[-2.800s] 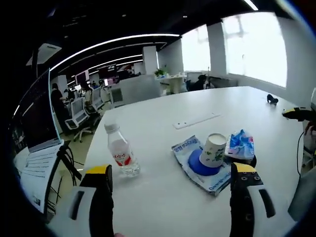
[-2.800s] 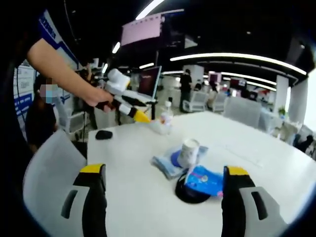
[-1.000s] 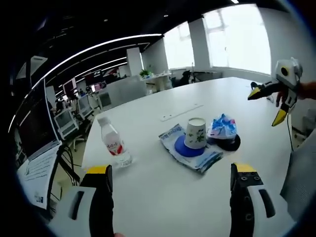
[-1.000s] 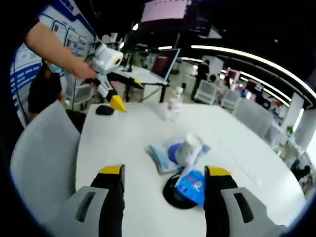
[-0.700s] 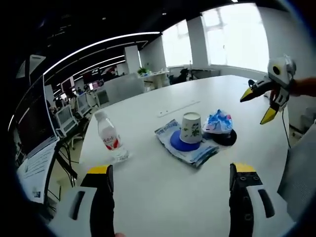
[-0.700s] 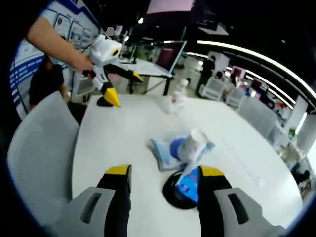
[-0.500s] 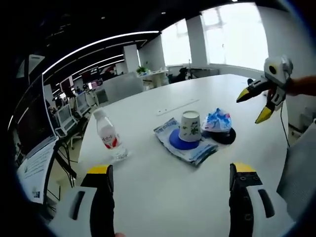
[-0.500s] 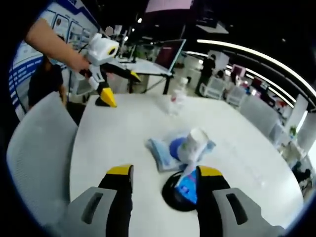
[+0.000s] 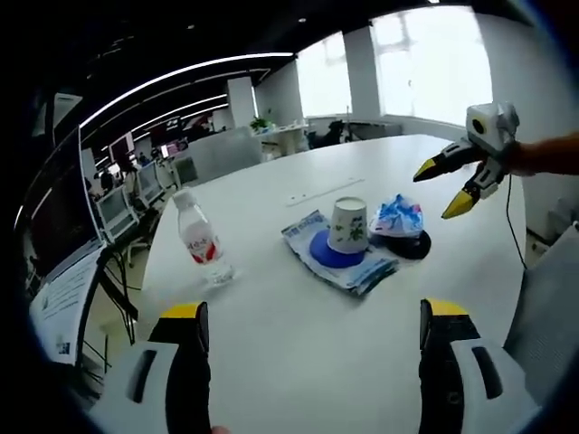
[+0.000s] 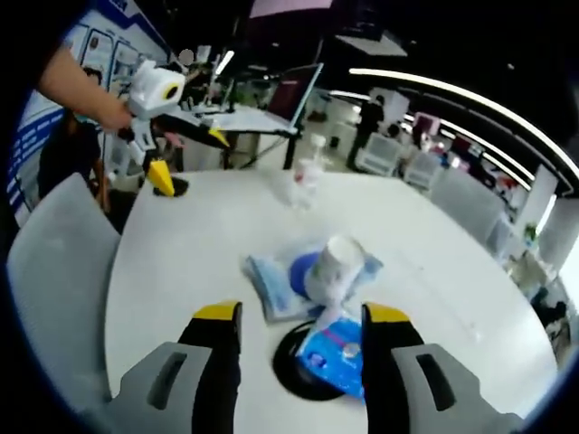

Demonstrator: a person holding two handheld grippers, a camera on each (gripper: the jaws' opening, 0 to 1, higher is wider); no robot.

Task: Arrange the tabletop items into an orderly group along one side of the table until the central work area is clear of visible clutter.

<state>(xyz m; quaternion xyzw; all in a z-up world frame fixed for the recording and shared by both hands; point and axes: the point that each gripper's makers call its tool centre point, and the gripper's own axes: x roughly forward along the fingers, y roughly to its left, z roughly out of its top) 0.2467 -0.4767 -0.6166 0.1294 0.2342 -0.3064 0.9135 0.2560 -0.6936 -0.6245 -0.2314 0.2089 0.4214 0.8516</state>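
On the white table [image 9: 298, 362] an upturned paper cup [image 9: 348, 226] stands on a blue disc [image 9: 324, 255] over a flat wipes packet [image 9: 355, 276]. Beside it a crinkled blue packet [image 9: 398, 217] rests on a black disc [image 9: 412, 247]. A small water bottle [image 9: 201, 246] stands apart at the left. My left gripper [image 9: 314, 310] is open, well short of them all. My right gripper [image 10: 301, 312] is open and hovers low, its jaws either side of the blue packet [image 10: 333, 351]; the paper cup [image 10: 332, 258] is just beyond. The right gripper [image 9: 448, 185] also enters the left gripper view, a hand holding it.
A grey chair back [image 10: 50, 271] stands at the table's near edge. A small black object [image 10: 174, 187] lies by the left gripper [image 10: 188, 158] at the far corner, with the water bottle [image 10: 303, 185] past it. A laptop [image 10: 298, 95] and office desks lie beyond.
My right gripper's jaws have narrowed and it has come closer over the blue packet. The left gripper has stayed open; its view shifted only slightly.
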